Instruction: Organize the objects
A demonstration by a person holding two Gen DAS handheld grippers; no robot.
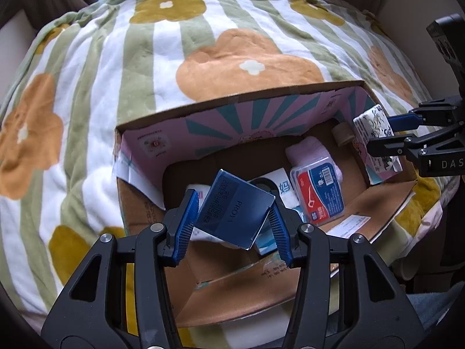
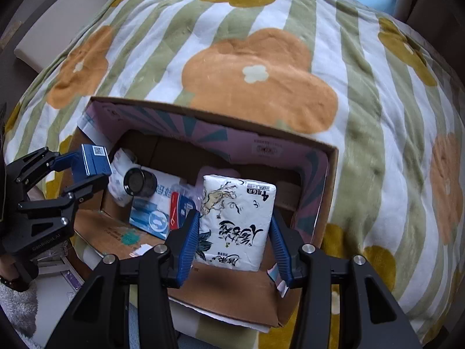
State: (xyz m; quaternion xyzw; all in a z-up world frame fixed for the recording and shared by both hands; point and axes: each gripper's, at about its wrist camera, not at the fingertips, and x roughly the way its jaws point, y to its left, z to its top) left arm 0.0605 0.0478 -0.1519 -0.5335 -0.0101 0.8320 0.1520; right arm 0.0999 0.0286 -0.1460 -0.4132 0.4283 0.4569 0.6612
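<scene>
An open cardboard box (image 1: pixel 261 93) with a pink and teal inner wall lies on a flowered blanket; it also shows in the right wrist view (image 2: pixel 203 110). My left gripper (image 1: pixel 234 218) is shut on a dark blue PROYA box (image 1: pixel 235 209), held tilted above the box's near side; it also shows in the right wrist view (image 2: pixel 94 161). My right gripper (image 2: pixel 235 241) is shut on a white tissue pack (image 2: pixel 238 221) with black ink drawings, held over the box's right end; the pack also shows in the left wrist view (image 1: pixel 373 128).
Inside the box lie a red and blue floss pick case (image 1: pixel 321 192), a pink soft pack (image 1: pixel 309 151), a black round object (image 2: pixel 138 181) and a white and blue carton (image 2: pixel 157 215). The striped flowered blanket (image 2: pixel 261 67) surrounds the box. Box flaps (image 1: pixel 247 288) fold out towards me.
</scene>
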